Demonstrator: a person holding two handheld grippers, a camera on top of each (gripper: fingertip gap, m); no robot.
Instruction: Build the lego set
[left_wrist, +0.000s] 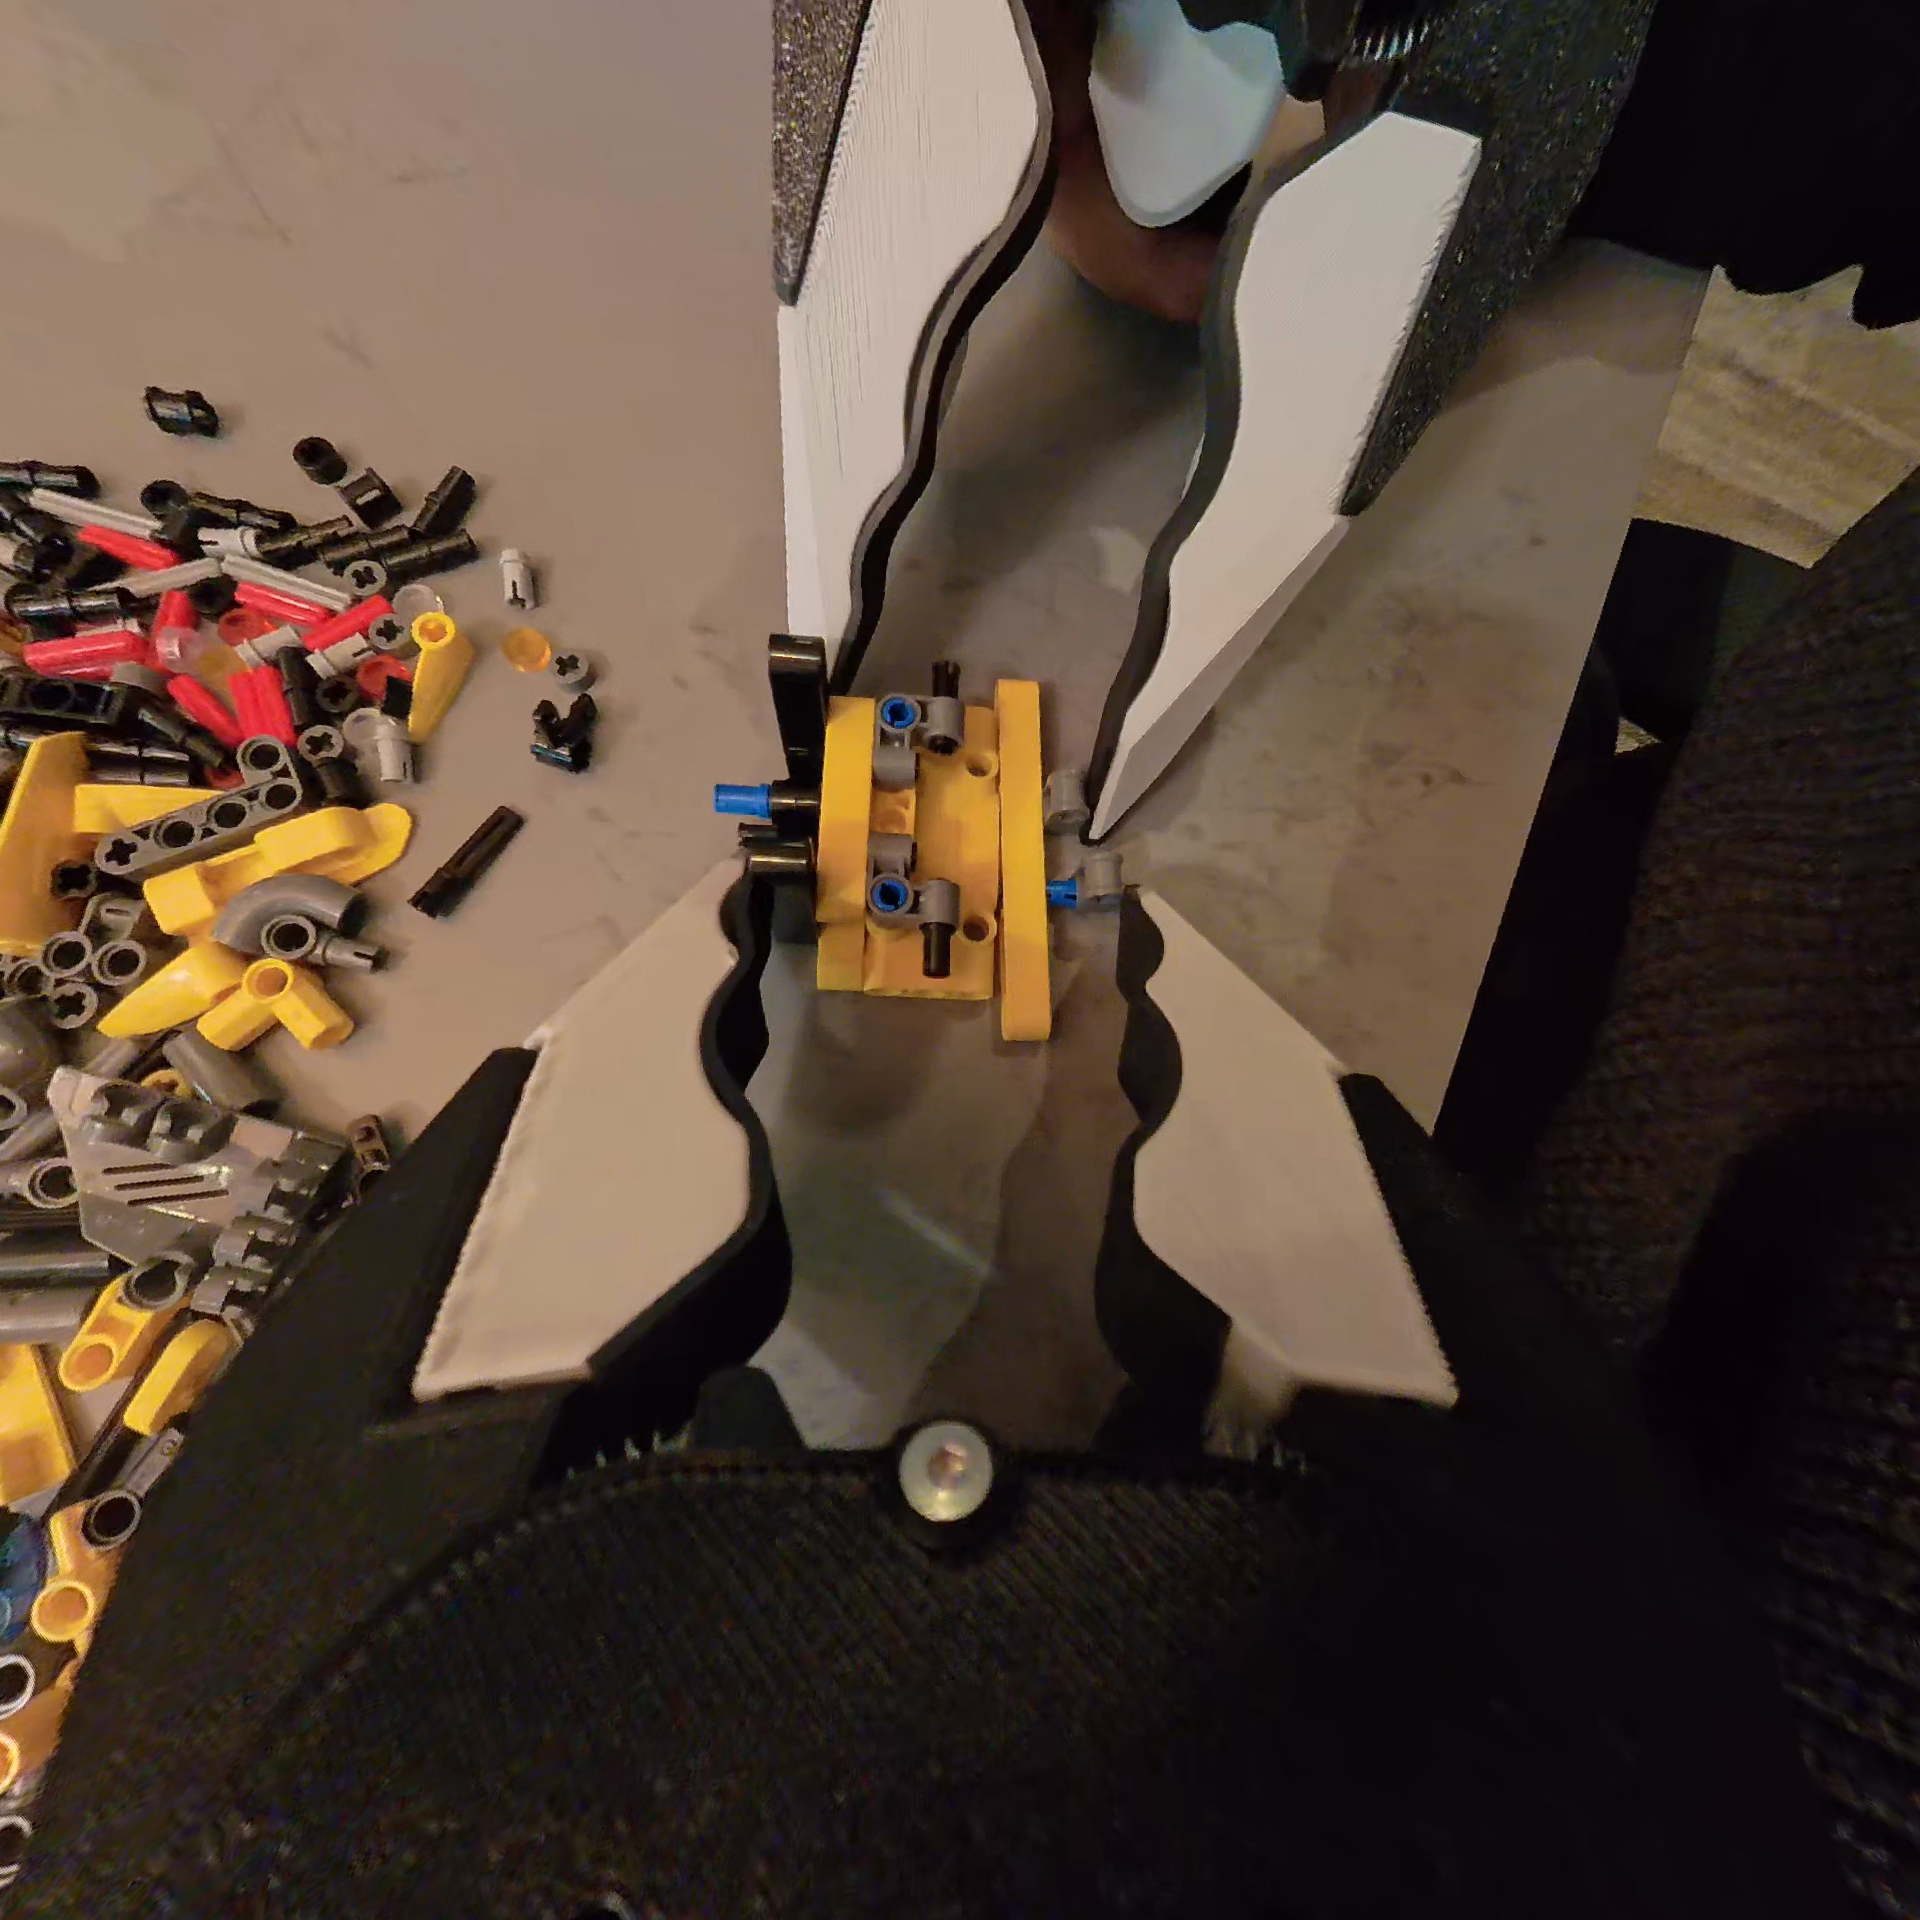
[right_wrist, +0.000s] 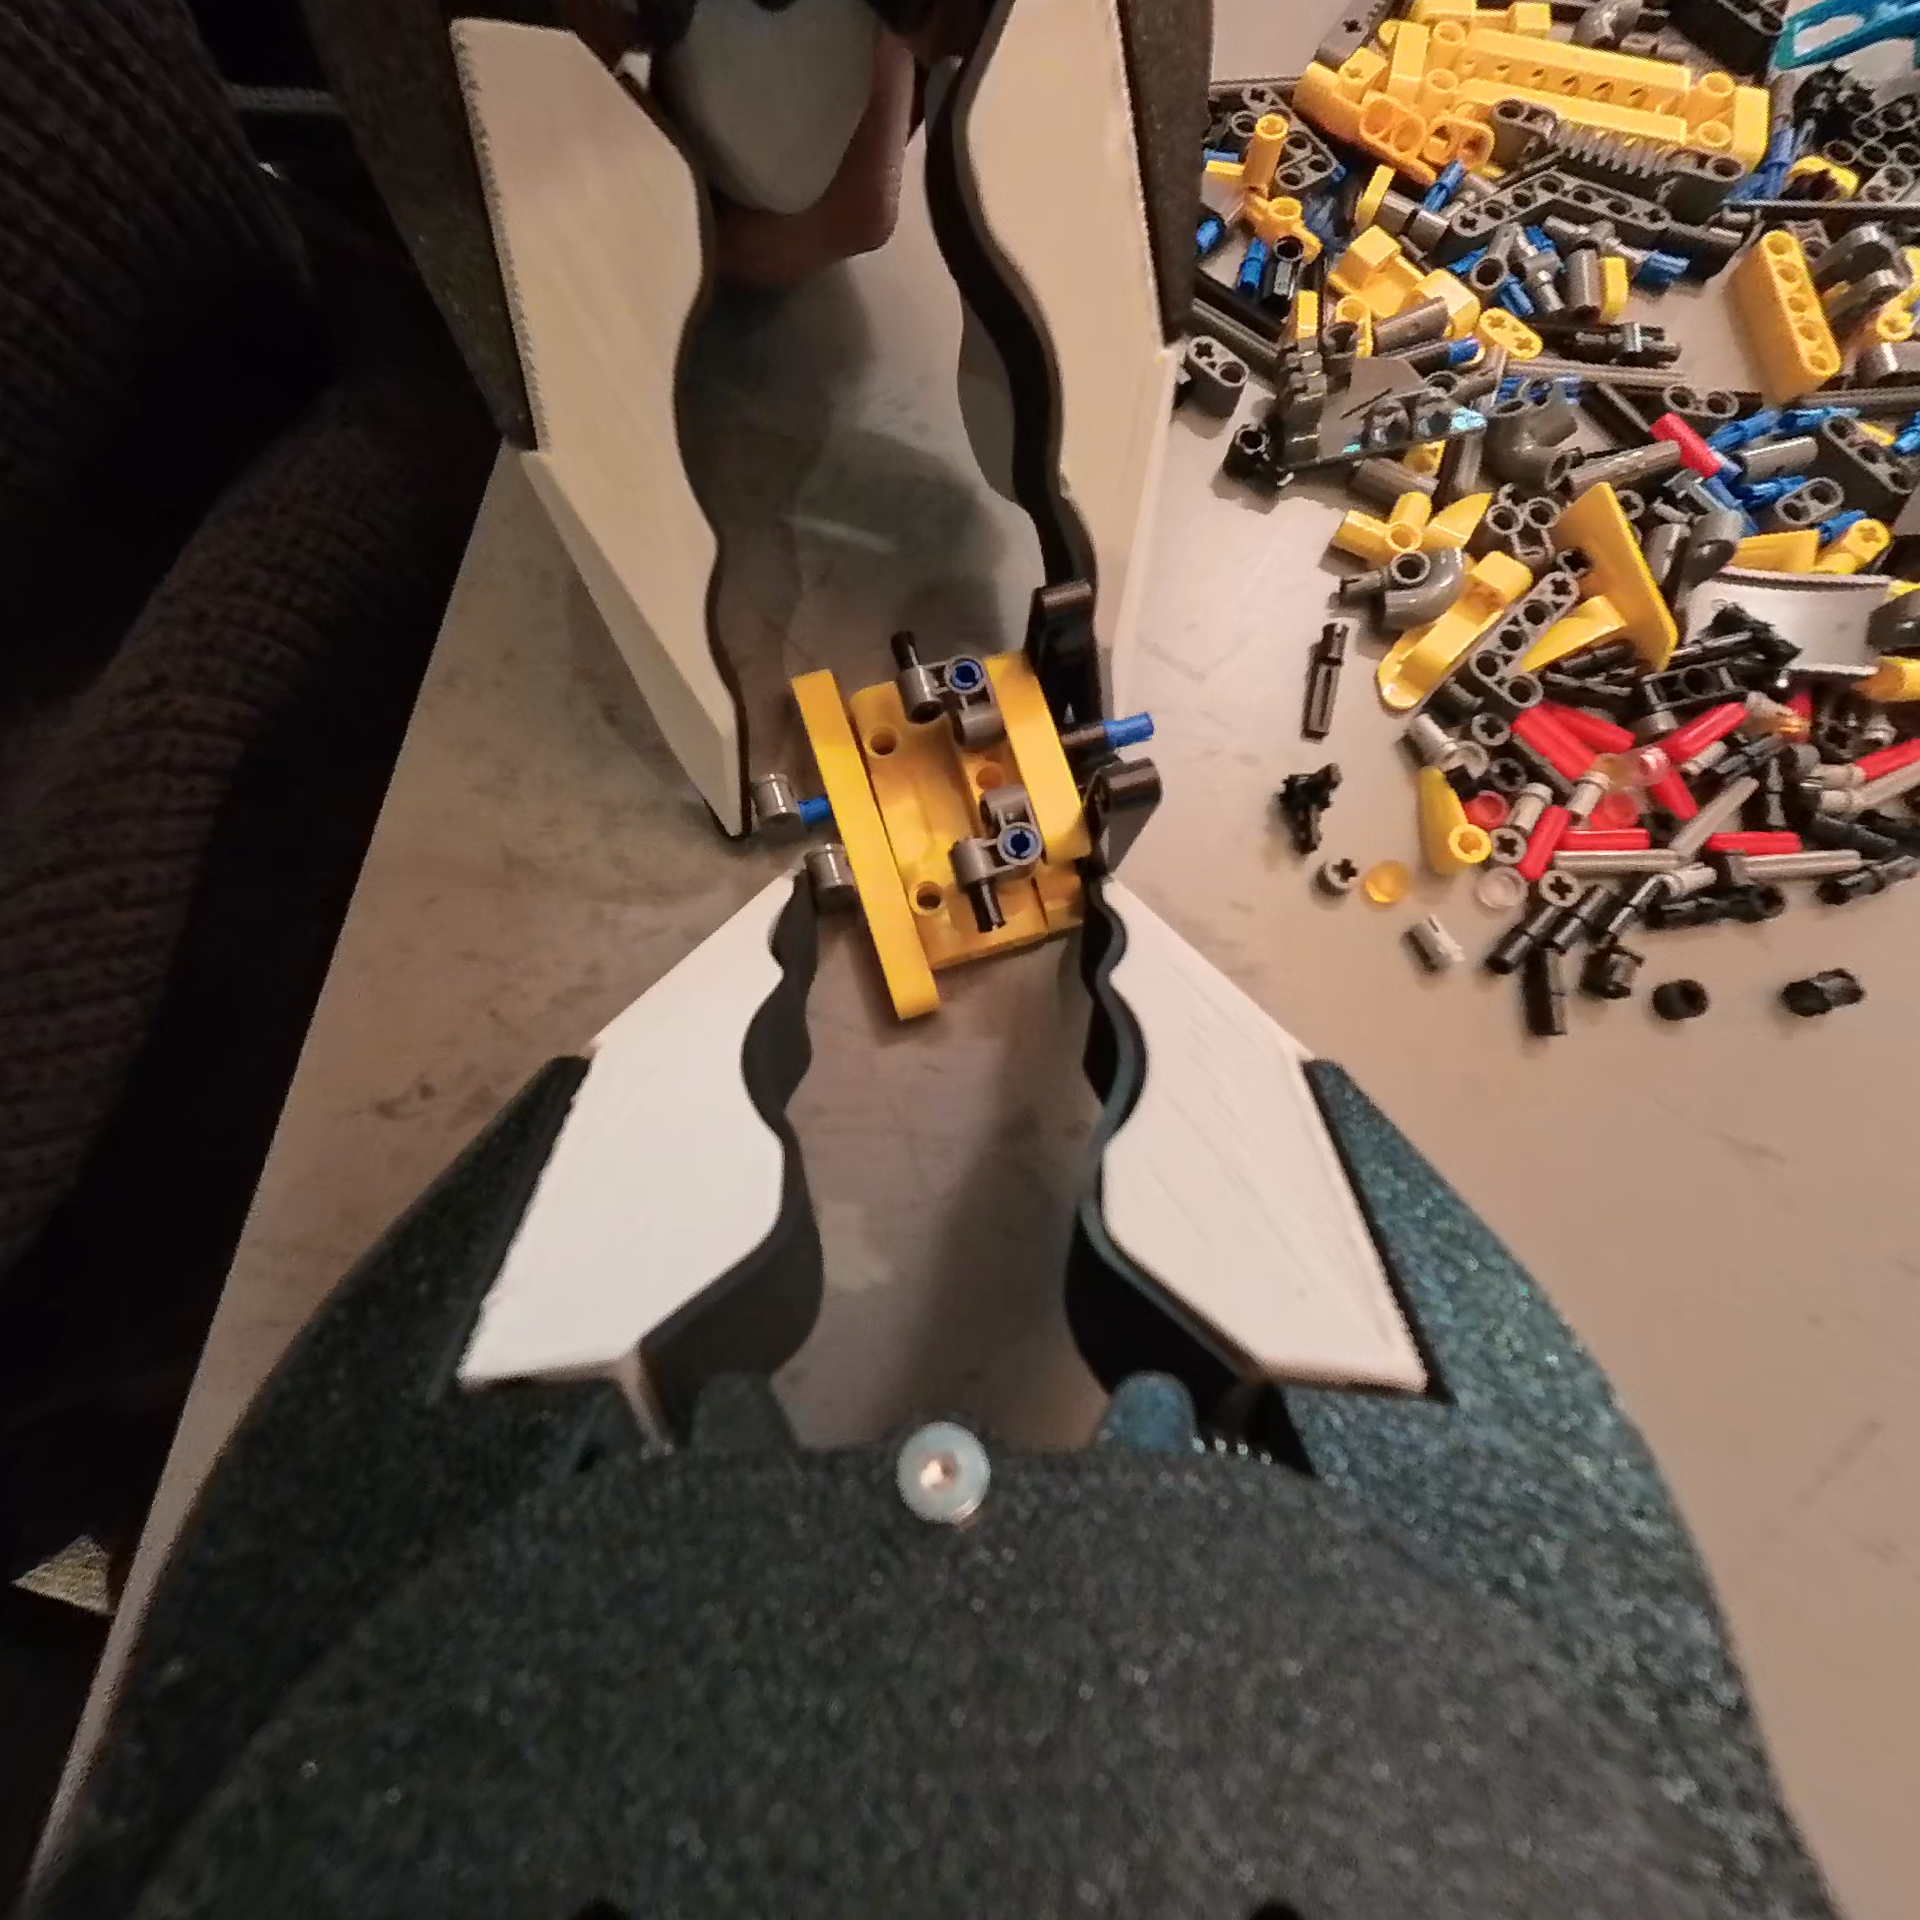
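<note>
A small yellow brick assembly (left_wrist: 935, 831) with grey connectors, blue pins and black pieces on one side sits low over the grey table (left_wrist: 416, 260). My left gripper (left_wrist: 935, 885) is closed on it from the near side: one fingertip presses the black pieces, the other a grey connector. My right gripper (left_wrist: 956, 748) reaches in from the opposite side and pinches the same assembly. In the right wrist view the right gripper (right_wrist: 948, 883) holds the assembly (right_wrist: 925, 831) between its tips, and the left gripper (right_wrist: 904, 712) faces it from the far side.
A pile of loose yellow, black, grey and red parts (left_wrist: 208, 831) lies to the left; in the right wrist view this pile (right_wrist: 1558, 520) lies to the right. A loose black pin (left_wrist: 465, 862) lies close by. The table edge (left_wrist: 1538, 831) runs just beside the grippers, with dark knitted fabric (left_wrist: 1766, 1039) beyond. The grippers are tip to tip, or close to it. The loose black pin (left_wrist: 465, 862) is about 5 centimetres from my left fingertips. It turns up in the right wrist view (right_wrist: 1325, 671) as well.
</note>
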